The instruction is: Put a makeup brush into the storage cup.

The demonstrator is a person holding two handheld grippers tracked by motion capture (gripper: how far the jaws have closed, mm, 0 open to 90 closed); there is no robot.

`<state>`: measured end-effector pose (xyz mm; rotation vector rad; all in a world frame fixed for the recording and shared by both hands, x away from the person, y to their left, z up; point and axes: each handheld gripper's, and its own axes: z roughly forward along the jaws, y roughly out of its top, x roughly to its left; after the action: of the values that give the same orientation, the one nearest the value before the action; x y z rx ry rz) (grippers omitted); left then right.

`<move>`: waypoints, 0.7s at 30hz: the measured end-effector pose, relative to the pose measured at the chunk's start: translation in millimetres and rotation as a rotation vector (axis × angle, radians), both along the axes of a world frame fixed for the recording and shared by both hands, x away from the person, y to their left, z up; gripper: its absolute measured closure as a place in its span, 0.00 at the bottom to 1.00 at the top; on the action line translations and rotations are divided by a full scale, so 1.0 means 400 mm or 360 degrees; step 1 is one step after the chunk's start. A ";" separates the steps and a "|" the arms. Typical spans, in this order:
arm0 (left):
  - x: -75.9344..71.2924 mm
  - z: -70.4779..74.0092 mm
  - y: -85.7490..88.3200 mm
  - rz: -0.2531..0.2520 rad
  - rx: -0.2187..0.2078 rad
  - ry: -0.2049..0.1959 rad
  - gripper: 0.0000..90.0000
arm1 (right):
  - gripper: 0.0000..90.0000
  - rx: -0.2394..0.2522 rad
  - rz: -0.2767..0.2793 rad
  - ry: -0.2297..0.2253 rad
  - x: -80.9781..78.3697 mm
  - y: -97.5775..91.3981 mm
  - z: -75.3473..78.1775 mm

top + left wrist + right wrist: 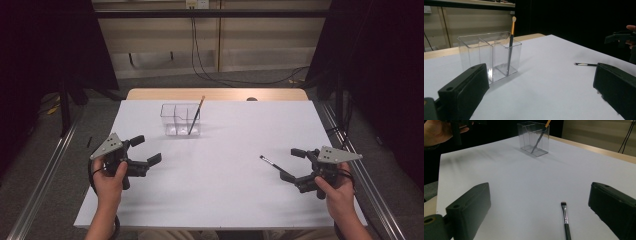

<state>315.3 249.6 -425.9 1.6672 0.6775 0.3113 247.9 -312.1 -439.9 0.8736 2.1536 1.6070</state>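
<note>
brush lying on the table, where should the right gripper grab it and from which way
Grip the flat brush on its dark handle below the metal ferrule, coming down from above with the right gripper, jaws across the shaft. It lies flat on the white table, so nothing reaches underneath.

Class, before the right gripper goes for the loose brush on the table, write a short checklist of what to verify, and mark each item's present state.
1. right gripper jaws wide open: ok.
2. loose brush lying flat between those jaws, nothing on it: ok.
3. clear organiser upright on the white table: ok.
4. Free compartments beside the orange-handled brush: ok.
5. left gripper open, away from the path: ok.
6. Brush handle end: cannot tell.
</note>
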 end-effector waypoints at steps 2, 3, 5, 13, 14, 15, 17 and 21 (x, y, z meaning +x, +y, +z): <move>-0.006 0.001 0.007 0.0006 -0.0003 -0.0003 0.00 | 0.04 0.0000 0.0001 0.0002 0.000 -0.001 -0.001; -0.009 0.001 0.011 0.0010 0.0001 -0.0006 0.00 | 0.05 0.0001 -0.0001 0.0001 0.001 -0.001 -0.001; -0.016 0.001 0.018 0.0018 -0.0001 -0.0008 0.00 | 0.04 0.0000 0.0002 0.0005 0.001 0.000 -0.002; -0.039 0.003 0.045 0.0052 0.0013 -0.0028 0.00 | 0.04 0.0000 -0.0001 -0.0002 0.000 0.001 0.000; -0.041 0.003 0.048 0.0052 0.0021 -0.0031 0.00 | 0.04 -0.0001 -0.0002 -0.0003 0.000 0.001 0.000; -0.044 0.003 0.051 0.0054 0.0019 -0.0033 0.00 | 0.04 -0.0001 -0.0002 0.0001 0.000 0.001 0.000; -0.049 0.003 0.056 0.0059 0.0018 -0.0035 0.00 | 0.04 0.0000 -0.0002 0.0000 0.000 0.000 0.000; -0.061 -0.004 0.062 0.0063 0.0031 -0.0026 0.00 | 0.05 0.0002 -0.0007 0.0000 -0.001 -0.002 0.001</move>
<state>290.9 274.5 -427.3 1.6698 0.6983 0.3606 247.3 -312.7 -439.6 0.8782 2.1494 1.6060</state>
